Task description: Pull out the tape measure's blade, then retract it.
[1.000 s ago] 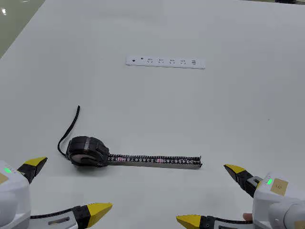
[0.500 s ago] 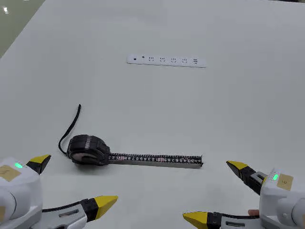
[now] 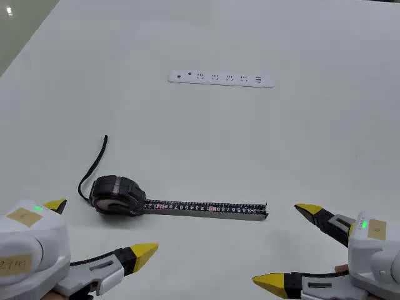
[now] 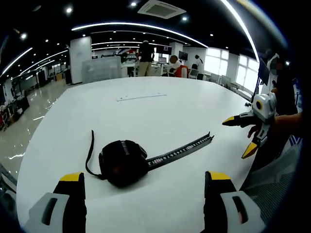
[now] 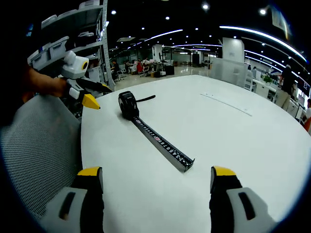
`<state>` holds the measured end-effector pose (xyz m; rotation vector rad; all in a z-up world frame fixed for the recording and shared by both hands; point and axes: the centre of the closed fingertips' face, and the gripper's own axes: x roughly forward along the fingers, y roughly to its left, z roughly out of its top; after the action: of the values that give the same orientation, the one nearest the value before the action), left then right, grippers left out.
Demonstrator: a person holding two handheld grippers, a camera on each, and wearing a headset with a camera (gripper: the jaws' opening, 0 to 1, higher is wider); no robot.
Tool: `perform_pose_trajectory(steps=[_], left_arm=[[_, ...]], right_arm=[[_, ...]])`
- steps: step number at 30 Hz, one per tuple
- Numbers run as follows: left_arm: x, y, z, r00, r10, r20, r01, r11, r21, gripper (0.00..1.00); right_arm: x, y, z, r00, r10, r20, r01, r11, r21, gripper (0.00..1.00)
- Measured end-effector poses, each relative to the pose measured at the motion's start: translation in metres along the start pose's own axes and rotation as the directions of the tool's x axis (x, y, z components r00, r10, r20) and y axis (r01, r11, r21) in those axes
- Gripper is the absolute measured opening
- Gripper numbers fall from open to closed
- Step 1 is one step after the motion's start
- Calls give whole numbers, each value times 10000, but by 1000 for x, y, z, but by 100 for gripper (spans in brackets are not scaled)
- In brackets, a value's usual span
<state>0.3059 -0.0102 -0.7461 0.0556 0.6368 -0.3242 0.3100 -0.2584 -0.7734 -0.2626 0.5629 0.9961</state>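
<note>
hovering grippers: left gripper (image 3: 100, 227) and right gripper (image 3: 285, 245) sit low over the near edge of the table (image 3: 187, 137), tips pointing forward and touching nothing.
jaws: both pairs spread wide, holding nothing.
tape measure (image 3: 115, 195): black case just ahead of the left jaws.
blade (image 3: 206, 208): drawn out flat on the table, its hooked end ahead of the right jaws.
strap (image 3: 92, 167): black, curling away beyond the case.
surface: white, with a white power strip (image 3: 220, 78) well beyond both jaws.
room: large hall with ceiling light strips; people (image 4: 146, 51) stand far behind the table.
</note>
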Motion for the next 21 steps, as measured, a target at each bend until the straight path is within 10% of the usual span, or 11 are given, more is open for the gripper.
perform_pose_trajectory(steps=[21], left_arm=[[33, 21, 4, 9961, 877, 118, -865, 9932, -776, 100]], right_arm=[[19, -27, -13, 9931, 1038, -550, -1124, 9759, -1869, 57]])
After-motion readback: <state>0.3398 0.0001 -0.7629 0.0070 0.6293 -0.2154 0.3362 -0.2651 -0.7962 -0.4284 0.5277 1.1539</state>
